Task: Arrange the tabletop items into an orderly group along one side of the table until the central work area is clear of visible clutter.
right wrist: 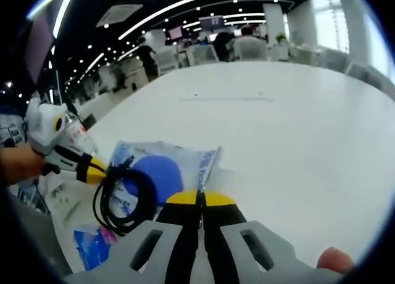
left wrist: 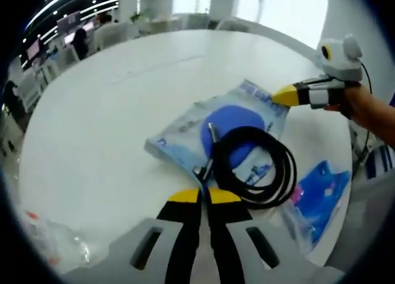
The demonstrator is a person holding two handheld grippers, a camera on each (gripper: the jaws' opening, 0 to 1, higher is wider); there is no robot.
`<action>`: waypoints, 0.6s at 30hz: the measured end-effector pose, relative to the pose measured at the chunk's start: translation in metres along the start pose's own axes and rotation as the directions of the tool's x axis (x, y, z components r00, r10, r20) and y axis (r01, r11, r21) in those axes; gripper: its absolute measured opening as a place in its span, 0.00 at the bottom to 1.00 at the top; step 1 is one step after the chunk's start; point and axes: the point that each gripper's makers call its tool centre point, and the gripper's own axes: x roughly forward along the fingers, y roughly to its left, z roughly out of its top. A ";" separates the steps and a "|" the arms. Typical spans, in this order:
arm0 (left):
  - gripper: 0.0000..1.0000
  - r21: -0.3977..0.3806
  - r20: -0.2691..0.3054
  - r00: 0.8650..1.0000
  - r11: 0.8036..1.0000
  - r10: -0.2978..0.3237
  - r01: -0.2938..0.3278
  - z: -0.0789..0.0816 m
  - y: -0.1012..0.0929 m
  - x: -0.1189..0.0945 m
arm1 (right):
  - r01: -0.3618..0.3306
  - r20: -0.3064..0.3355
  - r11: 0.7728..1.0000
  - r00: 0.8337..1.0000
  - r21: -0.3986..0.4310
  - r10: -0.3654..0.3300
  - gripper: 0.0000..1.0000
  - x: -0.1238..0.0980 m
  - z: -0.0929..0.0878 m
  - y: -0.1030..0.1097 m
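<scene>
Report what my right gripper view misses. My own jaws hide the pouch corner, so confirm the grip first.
Observer: In the left gripper view, the right gripper has its yellow tips closed on the far corner of the blue-printed pouch.
Operator: Check the cable next.
Observer: The left gripper is closed at the near edge of the coiled black cable, which lies on the pouch.
Operator: List anything else outside my view.
Observer: A crumpled clear plastic bag lies near the table edge, beside the left gripper.
</scene>
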 end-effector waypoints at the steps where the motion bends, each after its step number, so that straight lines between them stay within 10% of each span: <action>1: 0.00 -0.001 -0.002 1.000 1.000 -0.002 0.002 0.000 0.000 0.001 | 0.004 -0.003 1.000 1.000 0.005 -0.004 0.01 -0.001 -0.002 -0.001; 18: 0.00 -0.024 -0.034 0.999 1.000 0.003 -0.003 -0.009 0.001 -0.003 | 0.002 -0.021 1.000 1.000 0.012 -0.002 0.01 0.005 -0.008 0.005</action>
